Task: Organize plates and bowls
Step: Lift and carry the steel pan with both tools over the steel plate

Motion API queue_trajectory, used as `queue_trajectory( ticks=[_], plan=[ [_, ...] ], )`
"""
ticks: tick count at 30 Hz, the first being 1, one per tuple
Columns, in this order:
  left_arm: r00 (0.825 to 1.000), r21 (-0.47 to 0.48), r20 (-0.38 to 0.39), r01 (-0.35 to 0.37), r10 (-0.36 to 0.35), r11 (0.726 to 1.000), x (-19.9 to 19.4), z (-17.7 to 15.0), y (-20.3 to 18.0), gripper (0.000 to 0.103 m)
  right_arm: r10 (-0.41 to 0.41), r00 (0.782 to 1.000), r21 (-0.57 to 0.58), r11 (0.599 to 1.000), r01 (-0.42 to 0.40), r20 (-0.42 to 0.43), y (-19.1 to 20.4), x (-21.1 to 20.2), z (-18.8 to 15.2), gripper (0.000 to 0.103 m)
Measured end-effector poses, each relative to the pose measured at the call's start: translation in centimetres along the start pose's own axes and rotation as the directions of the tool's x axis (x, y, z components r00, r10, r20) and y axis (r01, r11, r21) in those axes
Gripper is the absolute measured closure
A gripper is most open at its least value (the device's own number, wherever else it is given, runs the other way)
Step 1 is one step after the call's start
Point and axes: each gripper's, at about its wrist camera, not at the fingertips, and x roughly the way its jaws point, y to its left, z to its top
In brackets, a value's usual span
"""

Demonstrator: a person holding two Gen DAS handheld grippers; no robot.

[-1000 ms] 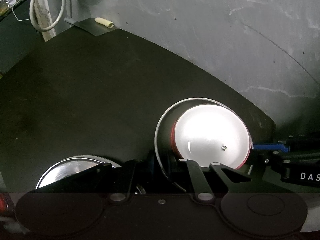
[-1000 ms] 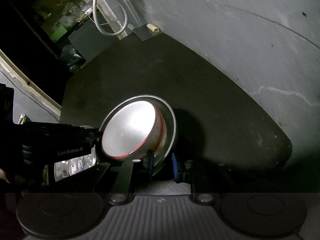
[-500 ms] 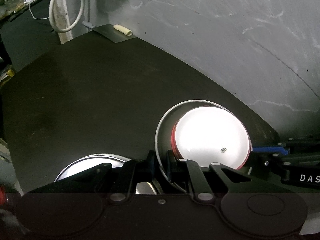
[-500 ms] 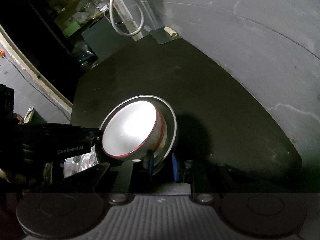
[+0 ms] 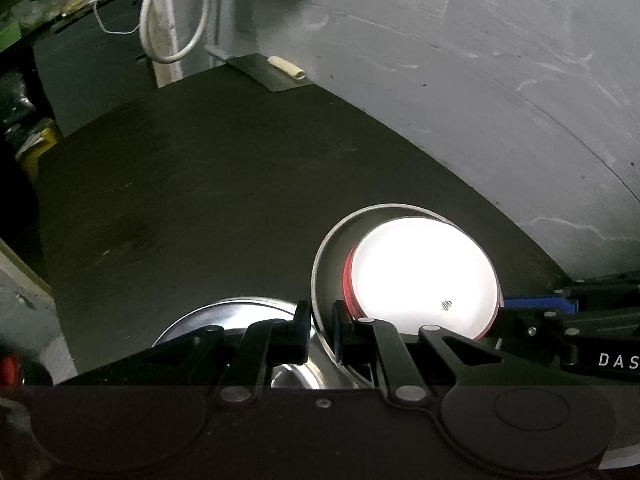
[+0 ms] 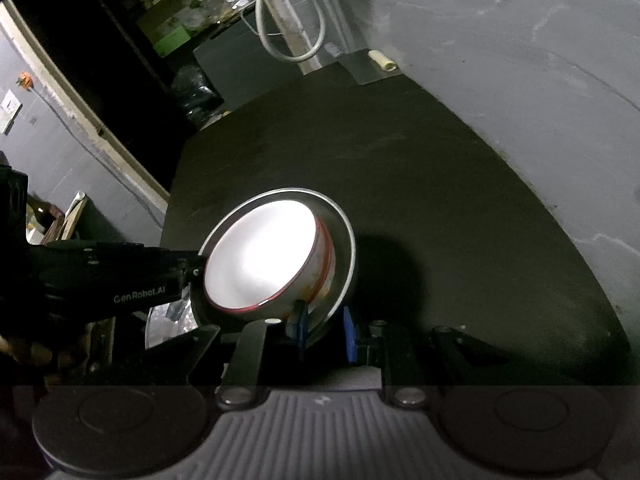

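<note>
both grippers pointed steeply down over the dark table (image 5: 224, 200), each gripping the same metal plate (image 5: 320, 272) from opposite sides. the left gripper (image 5: 322, 334) had its jaws pressed almost together, pinching the plate's thin rim near the bottom of its own view. the right gripper (image 6: 323, 330) pinched the opposite rim between its blue pads (image 6: 349, 334), its jaws only slightly apart. the plate was held up above the table, tilted, with a white bowl (image 6: 260, 260) with a red rim sitting in it.

the left wrist view alone showed a second metal plate (image 5: 224, 316) lying on the table below and left of the held one, partly hidden by the fingers. the right wrist view alone showed the bowl's outer side, the shadow on the table, and the left gripper's black body (image 6: 112, 276) reaching in from the left.
</note>
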Motion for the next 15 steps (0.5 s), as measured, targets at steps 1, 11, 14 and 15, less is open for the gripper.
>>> queue_trajectory(
  ticks=[1, 11, 14, 15],
  plan=[
    [1.0, -0.005, 0.0, -0.004, 0.004, 1.0, -0.1, 0.0, 0.2, 0.093, 0.004, 1.0, -0.005, 1.0, -0.004, -0.003, 0.2, 0.1, 0.0, 0.082],
    [0.998, -0.073, 0.004, -0.055, 0.056, 0.996, -1.2, -1.1, 2.4, 0.093, 0.046, 0.998, -0.069, 0.996, -0.048, -0.035, 2.3, 1.3, 0.4, 0.082],
    [0.997, -0.095, 0.004, -0.071, 0.071, 0.993, -1.5, -1.5, 3.1, 0.093, 0.059, 0.997, -0.088, 0.994, -0.063, -0.047, 3.1, 1.6, 0.4, 0.082],
    [0.997, -0.101, 0.004, -0.075, 0.076, 0.992, -1.6, -1.6, 3.3, 0.093, 0.063, 0.997, -0.094, 0.993, -0.068, -0.051, 3.3, 1.8, 0.4, 0.082]
  ],
)
